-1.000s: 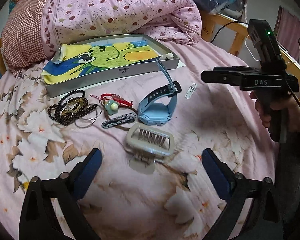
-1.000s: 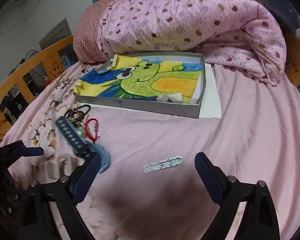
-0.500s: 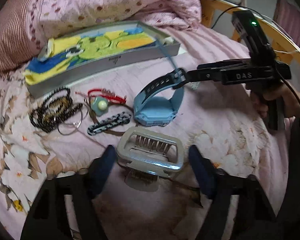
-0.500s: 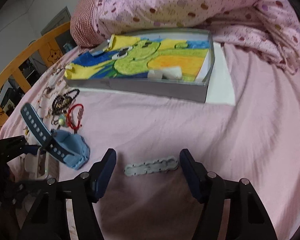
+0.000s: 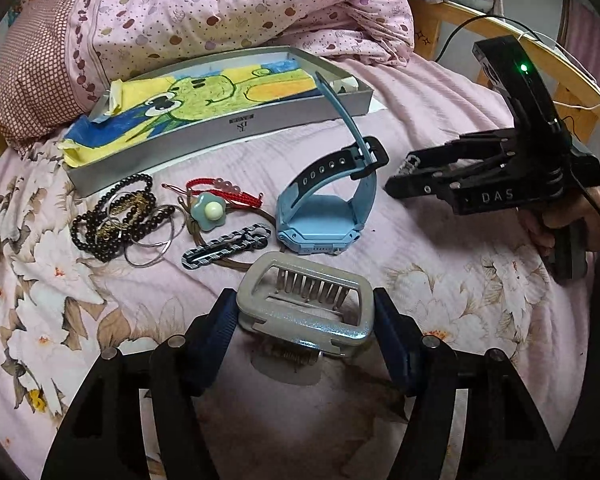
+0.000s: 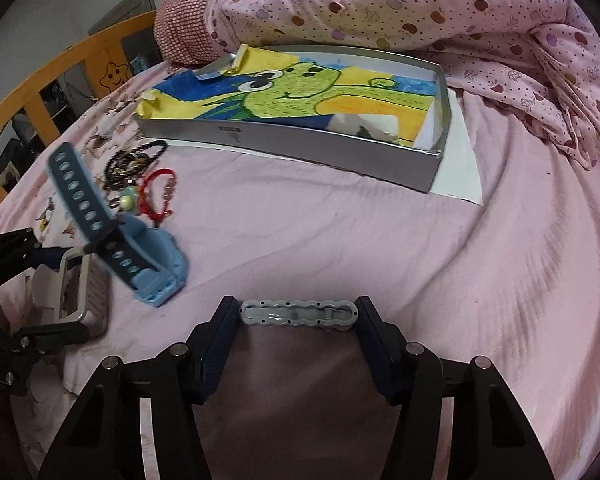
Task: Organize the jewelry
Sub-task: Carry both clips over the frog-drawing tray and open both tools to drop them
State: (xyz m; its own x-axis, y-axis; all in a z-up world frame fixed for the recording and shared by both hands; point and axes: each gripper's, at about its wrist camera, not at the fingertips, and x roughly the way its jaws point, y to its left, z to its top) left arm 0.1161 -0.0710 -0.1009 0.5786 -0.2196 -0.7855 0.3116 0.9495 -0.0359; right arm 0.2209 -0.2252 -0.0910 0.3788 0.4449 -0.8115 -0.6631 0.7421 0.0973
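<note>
My left gripper [image 5: 304, 320] is shut on a grey claw hair clip [image 5: 304, 308] that lies on the pink bed. My right gripper [image 6: 298, 320] is shut on a flat grey wavy hair clip [image 6: 299, 315] by its two ends, also on the bed. A blue watch [image 5: 324, 220] stands beyond the claw clip, strap up; it shows in the right wrist view [image 6: 140, 264] too. Left of it lie a black patterned hair clip [image 5: 224, 246], a flower hair tie [image 5: 208, 212], a red bracelet [image 5: 224, 192] and dark bead bracelets [image 5: 116, 216]. A grey tray [image 5: 220, 132] lined with a frog drawing lies behind.
A rolled pink dotted quilt [image 5: 220, 12] lies behind the tray. A wooden bed rail runs on the right [image 5: 540, 48] and, in the right wrist view, on the left [image 6: 60, 72]. White paper [image 6: 460, 160] sticks out from under the tray.
Both grippers have moved forward and down from open above the bed. The left has closed on the claw clip, the right on the flat wavy clip.
</note>
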